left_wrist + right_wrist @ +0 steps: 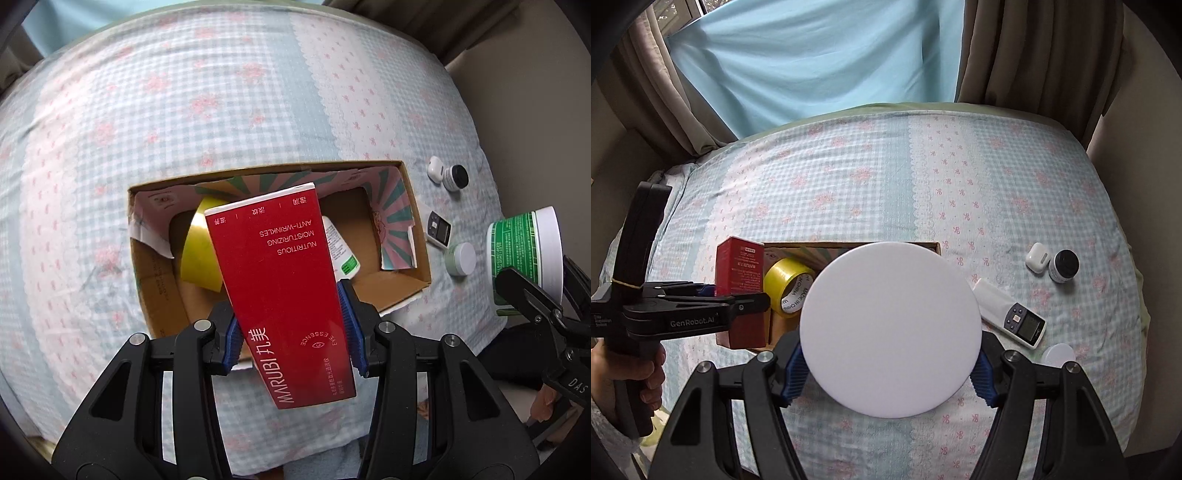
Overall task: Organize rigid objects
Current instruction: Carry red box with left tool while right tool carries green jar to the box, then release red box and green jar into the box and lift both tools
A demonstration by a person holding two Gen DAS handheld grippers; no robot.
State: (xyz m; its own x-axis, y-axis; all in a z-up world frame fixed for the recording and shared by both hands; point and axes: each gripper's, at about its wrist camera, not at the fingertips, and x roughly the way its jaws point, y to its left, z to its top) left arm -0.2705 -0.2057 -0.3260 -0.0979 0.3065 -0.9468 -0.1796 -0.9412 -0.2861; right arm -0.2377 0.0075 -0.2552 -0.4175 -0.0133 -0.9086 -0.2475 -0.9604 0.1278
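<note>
Left wrist view: left hand-held gripper (pixel 291 332) was clamped on a red MARUBI eye-essence box (pixel 280 291), blue pads pressing both long sides. The box hung tilted above the open cardboard box (pixel 421 221) sitting on the bed (pixel 147 110). Inside the cardboard box: a roll of yellow tape (pixel 197 251) at left and a white tube with green label (pixel 341 251) beside it, both partly hidden by the red box. On the bedsheet right of the cardboard box: white earbuds case (pixel 436 168) touching a small black-lidded jar (pixel 457 178), a white remote (pixel 437 229) just beside the box wall, and a small white-lidded jar (pixel 461 258) near the remote. At far right the right hand-held gripper (pixel 532 295) held a big green-labelled tub with a white lid (pixel 524 251).

Right wrist view: right hand-held gripper (pixel 890 365) gripped the tub (pixel 890 328) by its sides, round white lid facing the camera and covering most of the cardboard box (pixel 849 244). Left hand-held gripper (pixel 738 306) at left held the red box (pixel 740 269) upright above the cardboard box's left end, next to the tape roll (pixel 786 288). A hand (pixel 624 365) wrapped its handle. Remote (pixel 1012 314), earbuds case (pixel 1037 257), black-lidded jar (pixel 1063 266) and white-lidded jar (pixel 1059 354) lay on the bed (pixel 886 177) to the right.
</note>
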